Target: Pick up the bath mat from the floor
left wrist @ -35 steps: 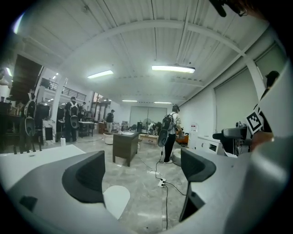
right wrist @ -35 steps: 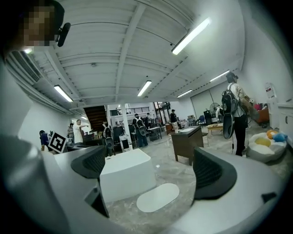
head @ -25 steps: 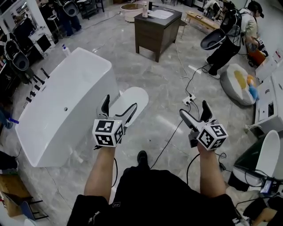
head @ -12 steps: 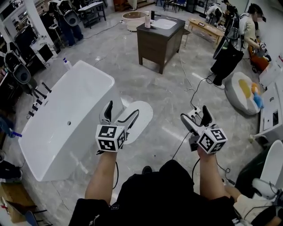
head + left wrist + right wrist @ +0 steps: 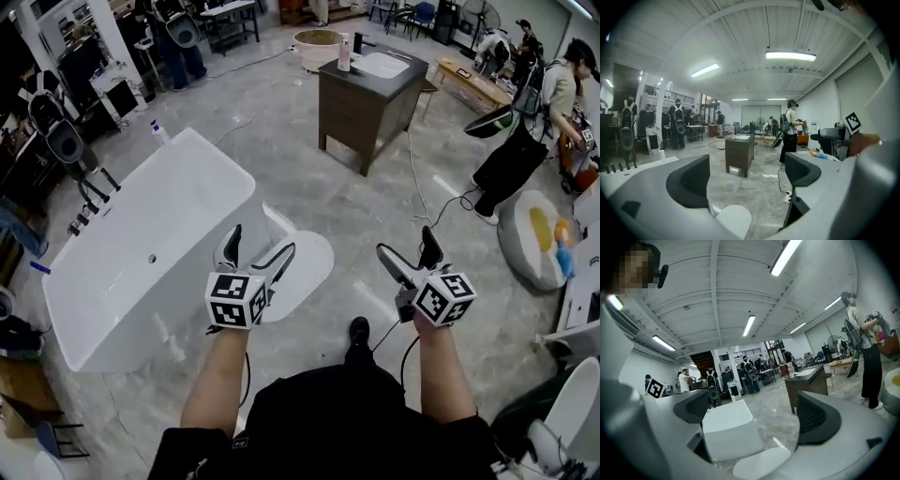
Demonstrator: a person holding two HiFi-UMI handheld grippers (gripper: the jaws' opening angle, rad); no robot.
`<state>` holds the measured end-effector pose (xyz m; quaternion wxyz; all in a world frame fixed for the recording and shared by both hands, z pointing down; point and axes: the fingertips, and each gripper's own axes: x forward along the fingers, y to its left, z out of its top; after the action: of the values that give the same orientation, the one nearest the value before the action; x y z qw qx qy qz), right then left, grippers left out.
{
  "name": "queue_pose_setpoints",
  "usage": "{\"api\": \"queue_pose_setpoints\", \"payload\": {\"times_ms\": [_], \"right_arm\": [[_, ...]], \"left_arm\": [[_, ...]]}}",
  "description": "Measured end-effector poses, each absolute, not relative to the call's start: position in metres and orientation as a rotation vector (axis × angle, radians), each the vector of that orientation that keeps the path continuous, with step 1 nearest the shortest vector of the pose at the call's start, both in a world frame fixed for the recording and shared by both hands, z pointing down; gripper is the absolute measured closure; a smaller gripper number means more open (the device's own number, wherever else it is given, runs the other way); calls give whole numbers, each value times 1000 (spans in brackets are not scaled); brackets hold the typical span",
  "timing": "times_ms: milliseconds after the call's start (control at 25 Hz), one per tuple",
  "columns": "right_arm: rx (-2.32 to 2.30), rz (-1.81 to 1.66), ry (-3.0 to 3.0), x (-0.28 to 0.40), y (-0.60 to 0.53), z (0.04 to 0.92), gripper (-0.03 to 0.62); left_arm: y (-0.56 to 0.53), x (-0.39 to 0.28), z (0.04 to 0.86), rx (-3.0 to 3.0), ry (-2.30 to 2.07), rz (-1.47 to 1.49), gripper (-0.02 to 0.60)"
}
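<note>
A white oval bath mat (image 5: 298, 274) lies flat on the grey marble floor beside the bathtub; it also shows low in the left gripper view as the mat (image 5: 734, 219) and in the right gripper view as the mat (image 5: 761, 462). My left gripper (image 5: 253, 242) is held in the air above the mat's left part, jaws open and empty. My right gripper (image 5: 409, 247) hangs open to the right of the mat, holding nothing. Both are well above the floor.
A white freestanding bathtub (image 5: 141, 253) stands left of the mat. A dark wooden vanity (image 5: 370, 101) is ahead. Cables and a power strip (image 5: 417, 183) run across the floor on the right. People stand at the far right and back. A white toilet (image 5: 567, 422) is at bottom right.
The view has shifted forward and tilted up; the tub and mat sit lower and more central. Both grippers keep about the same open pose in front of me.
</note>
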<state>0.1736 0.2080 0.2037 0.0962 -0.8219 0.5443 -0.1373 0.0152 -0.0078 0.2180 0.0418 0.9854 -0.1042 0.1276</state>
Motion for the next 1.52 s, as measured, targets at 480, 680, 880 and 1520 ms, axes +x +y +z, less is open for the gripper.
{"api": "queue_pose_setpoints", "payload": {"times_ms": [480, 680, 880, 1520], "right_arm": [[-2230, -580, 1862, 319, 149, 240, 11], [-2157, -613, 1969, 344, 114, 247, 11], [-2094, -619, 2081, 338, 59, 244, 11], [-1900, -681, 2332, 281, -51, 250, 11]], "left_arm": [[-17, 144, 227, 2942, -560, 489, 67], [-33, 155, 230, 2904, -669, 500, 67], [-70, 130, 237, 2835, -776, 479, 67], [-134, 56, 252, 2687, -1017, 377, 69]]}}
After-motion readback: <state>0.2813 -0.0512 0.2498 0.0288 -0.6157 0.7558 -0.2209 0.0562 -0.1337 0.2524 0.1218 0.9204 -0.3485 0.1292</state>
